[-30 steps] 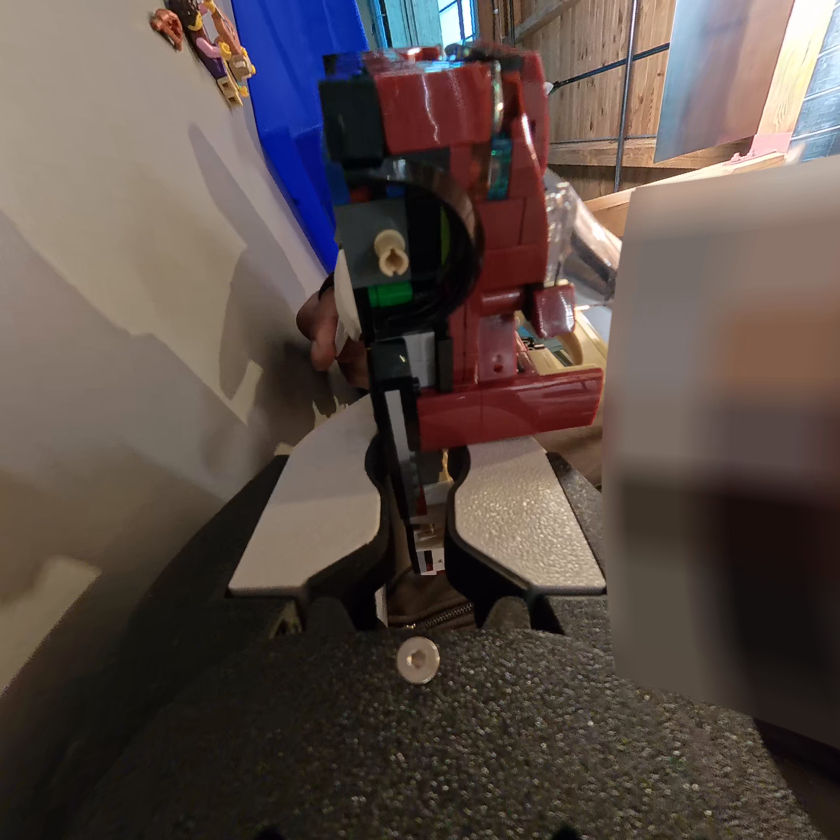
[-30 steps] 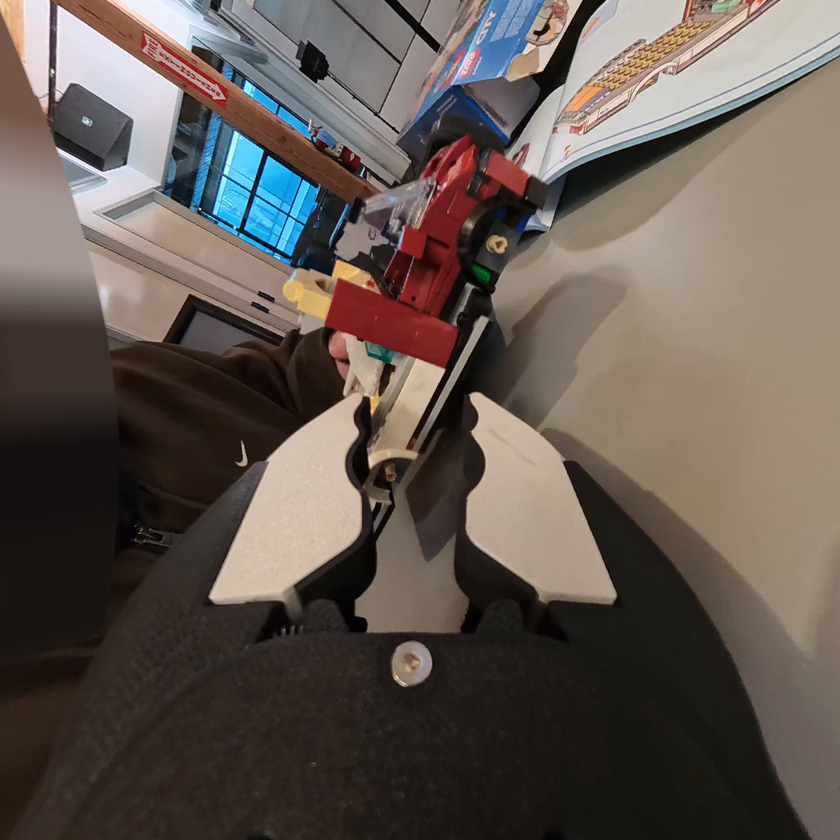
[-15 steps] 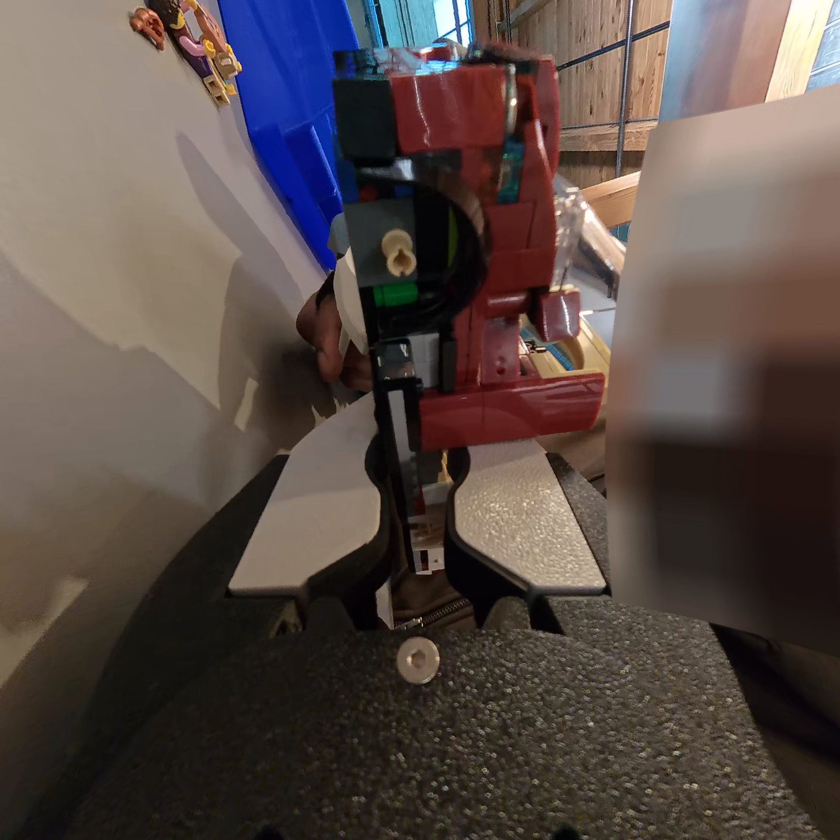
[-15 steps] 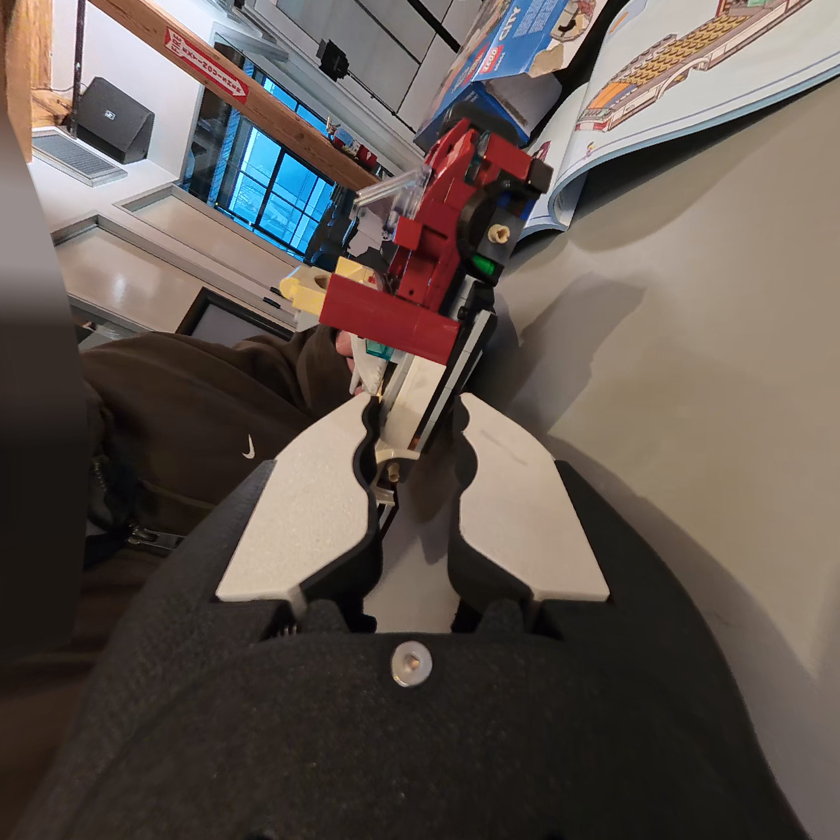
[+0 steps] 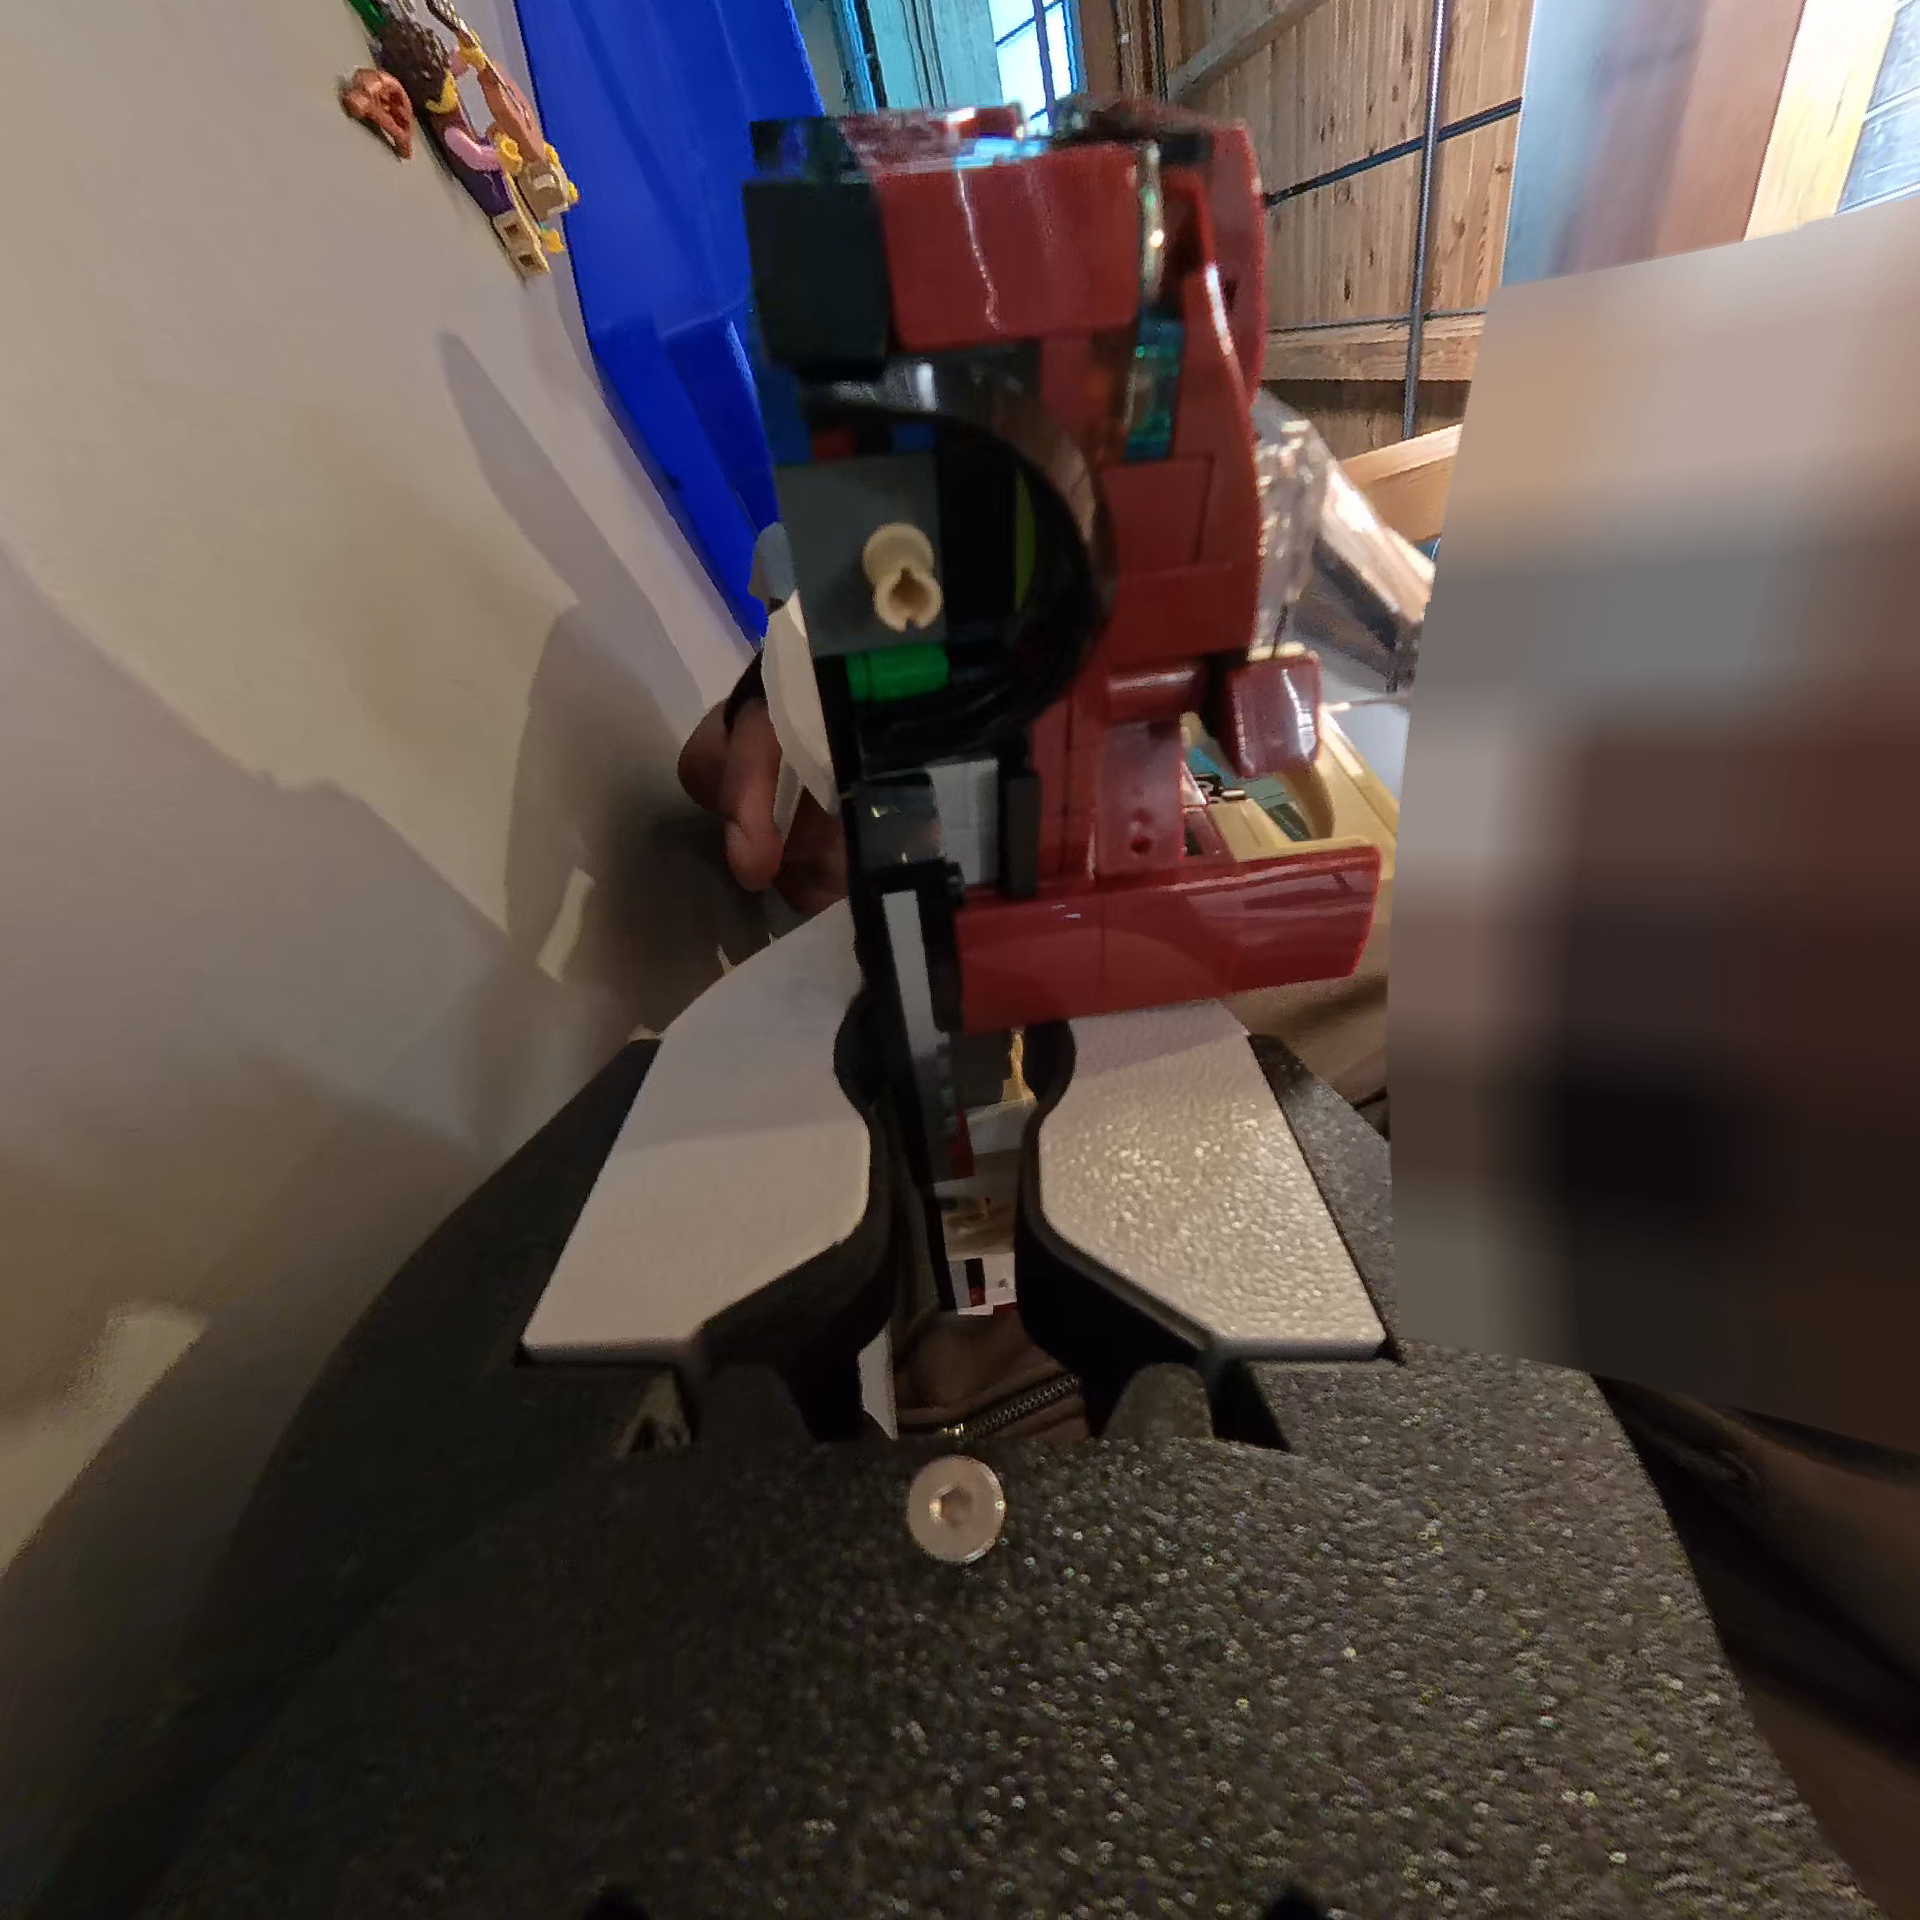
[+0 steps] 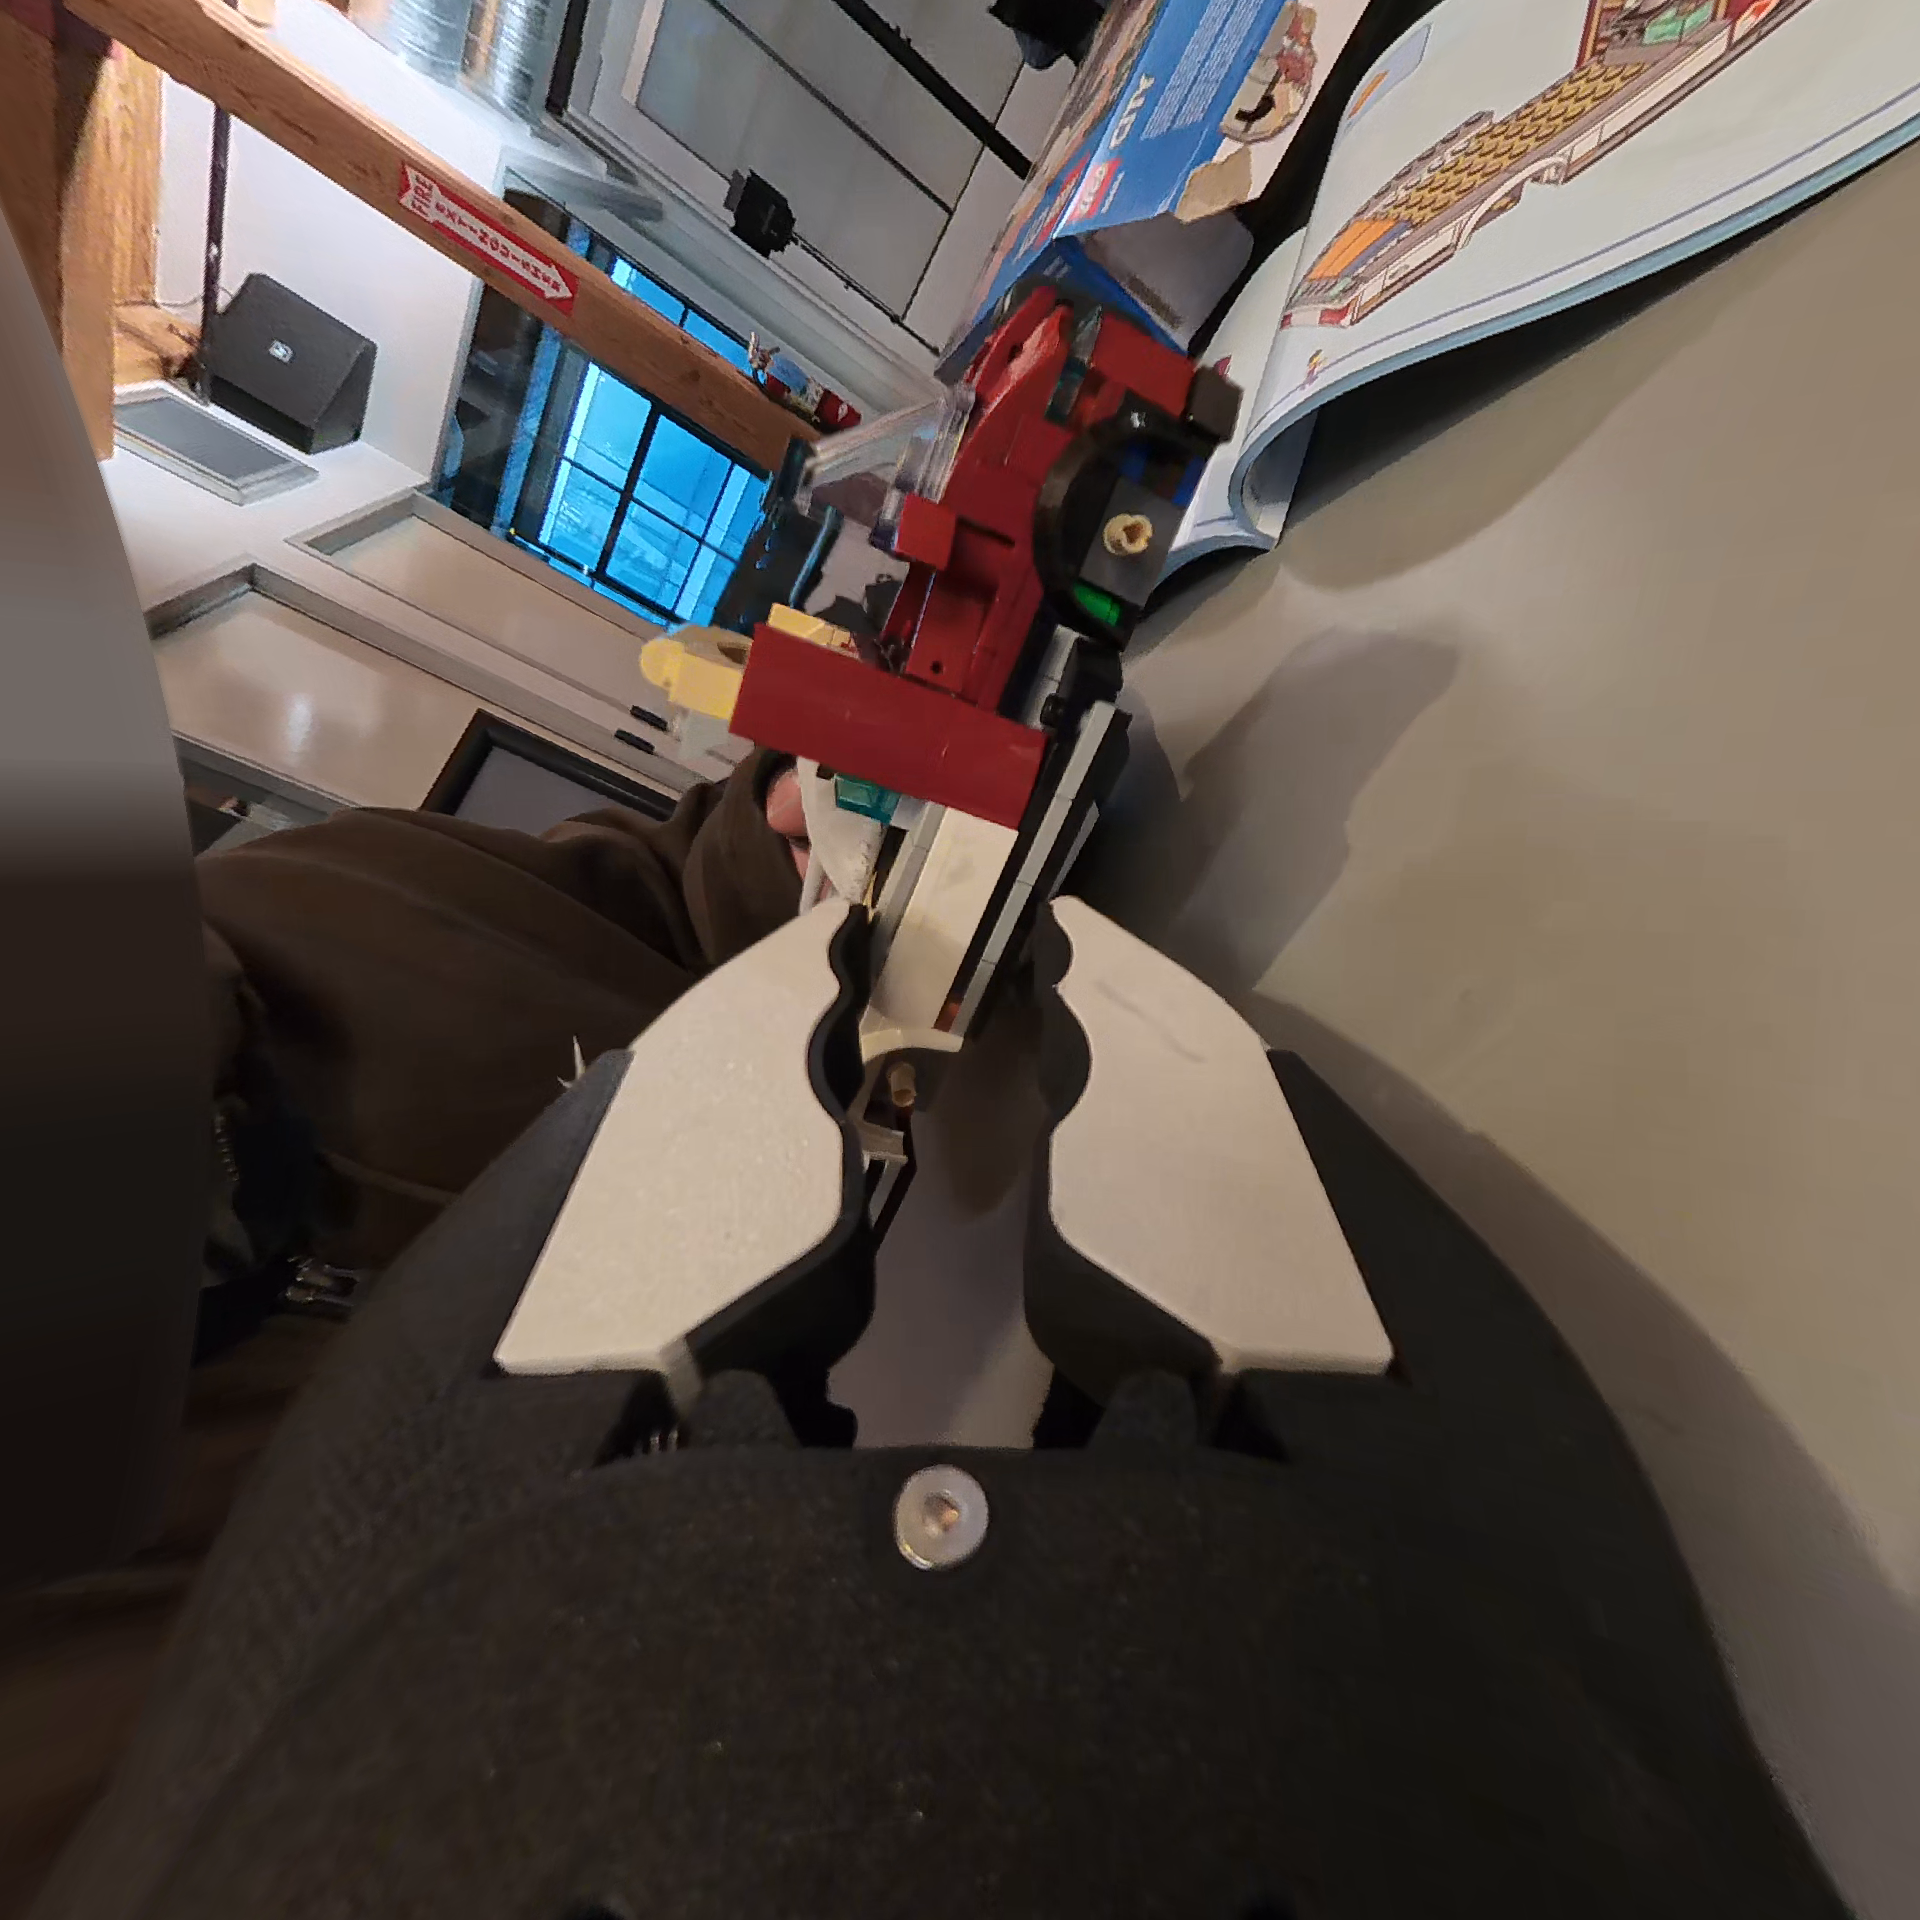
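**Both grippers close on one brick model**

The left gripper [image 5: 951, 1039] has its two fingers closed on the dark red, black and grey toy-brick vehicle model [image 5: 1039, 260]. The thin black and grey base of the model goes down between the pads, and both pads seem to press on it. The red body stands up above the fingertips, and a tan pin and a green stud face the camera.

The right gripper [image 6: 951, 956] holds the same model [image 6: 894, 727] at its pale lower end. The left pad lies against the cream face and the right pad against the black edge. This view is steep, so I take the contact on the right pad as likely, not certain.

The model is lifted, beside the pale grey table surface [image 5: 260, 520] and not resting on it.

Just behind the model a hand [image 5: 738, 769] shows with a white piece on it. Above the model are a blue plastic bin [image 5: 665, 208] and small toy figures [image 5: 478, 135]. In the right wrist view an open picture booklet [image 6: 1558, 156] and a blue cardboard box [image 6: 1122, 135] lie beyond it.

Compared with a second ago, the right fingers stand closer together, and the right pad now meets the model.
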Demonstrator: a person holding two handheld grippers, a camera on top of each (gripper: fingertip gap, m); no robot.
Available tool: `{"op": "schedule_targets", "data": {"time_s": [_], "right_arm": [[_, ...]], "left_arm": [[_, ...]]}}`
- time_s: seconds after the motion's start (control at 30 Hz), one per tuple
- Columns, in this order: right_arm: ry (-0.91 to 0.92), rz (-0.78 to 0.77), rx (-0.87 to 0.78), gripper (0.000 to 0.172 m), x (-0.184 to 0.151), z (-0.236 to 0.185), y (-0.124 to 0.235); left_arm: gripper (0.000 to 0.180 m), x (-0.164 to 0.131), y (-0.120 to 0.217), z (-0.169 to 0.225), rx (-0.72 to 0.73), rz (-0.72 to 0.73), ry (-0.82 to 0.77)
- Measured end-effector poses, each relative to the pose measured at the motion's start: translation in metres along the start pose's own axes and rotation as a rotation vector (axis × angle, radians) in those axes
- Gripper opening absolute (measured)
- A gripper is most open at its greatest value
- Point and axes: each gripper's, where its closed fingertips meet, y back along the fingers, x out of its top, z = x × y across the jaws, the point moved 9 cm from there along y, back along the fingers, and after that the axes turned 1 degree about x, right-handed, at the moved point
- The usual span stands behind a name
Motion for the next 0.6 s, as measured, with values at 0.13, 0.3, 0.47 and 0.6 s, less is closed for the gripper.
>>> {"op": "schedule_targets", "data": {"time_s": [0.13,0.3,0.47,0.6], "right_arm": [[-0.004,-0.023,-0.012,0.037,-0.001,0.000,0.001],[0.028,-0.046,-0.064,0.037,-0.003,-0.004,0.006],[0.057,-0.038,-0.085,0.030,-0.005,-0.009,0.009],[0.094,-0.016,-0.098,0.027,-0.004,-0.014,0.010]], "left_arm": [[0.022,0.001,0.002,0.001,0.031,0.024,-0.026],[0.022,0.008,0.010,0.003,0.057,0.092,-0.076],[0.022,0.011,0.013,0.005,0.052,0.121,-0.114],[0.022,0.012,0.012,0.007,0.051,0.123,-0.148]]}}
